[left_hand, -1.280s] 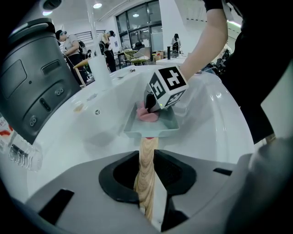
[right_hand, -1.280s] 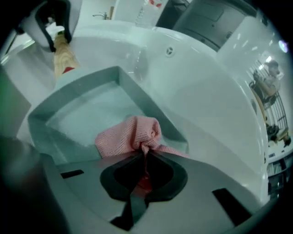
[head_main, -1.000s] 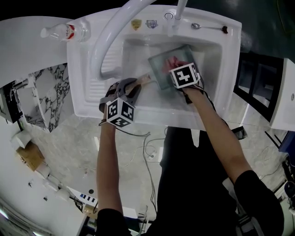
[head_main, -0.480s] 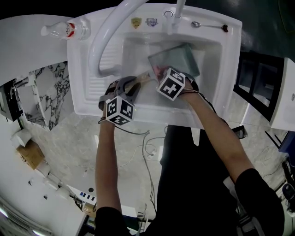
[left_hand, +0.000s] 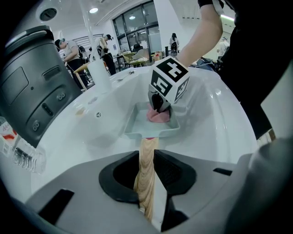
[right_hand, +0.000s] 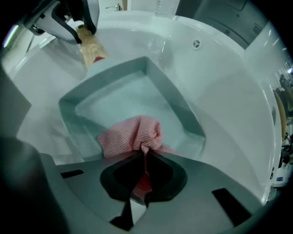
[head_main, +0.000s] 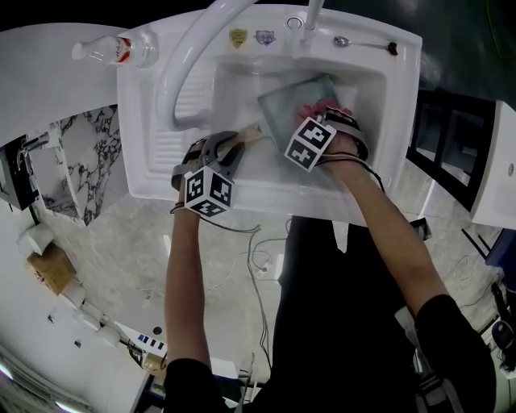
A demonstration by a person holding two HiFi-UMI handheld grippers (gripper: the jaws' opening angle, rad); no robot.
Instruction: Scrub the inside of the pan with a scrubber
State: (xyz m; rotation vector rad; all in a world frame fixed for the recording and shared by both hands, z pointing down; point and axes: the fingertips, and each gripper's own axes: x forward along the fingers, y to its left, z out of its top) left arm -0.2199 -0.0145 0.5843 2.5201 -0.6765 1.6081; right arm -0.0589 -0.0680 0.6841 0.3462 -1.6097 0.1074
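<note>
A pale green square pan lies in the white sink, its wooden handle pointing left. My left gripper is shut on that handle, holding the pan steady. My right gripper points straight down into the pan and is shut on a pink mesh scrubber. The scrubber rests against the pan's floor near its front wall. In the left gripper view the scrubber shows under the right gripper's marker cube.
A faucet and a thick white hose rise over the sink's back and left. A plastic bottle lies on the counter at the left, and a spoon lies on the back rim. The sink's overflow hole is beyond the pan.
The right gripper swept the scrubber to the pan's left side, then back right and farther in, rolling its wrist. The left gripper and the pan stayed put.
</note>
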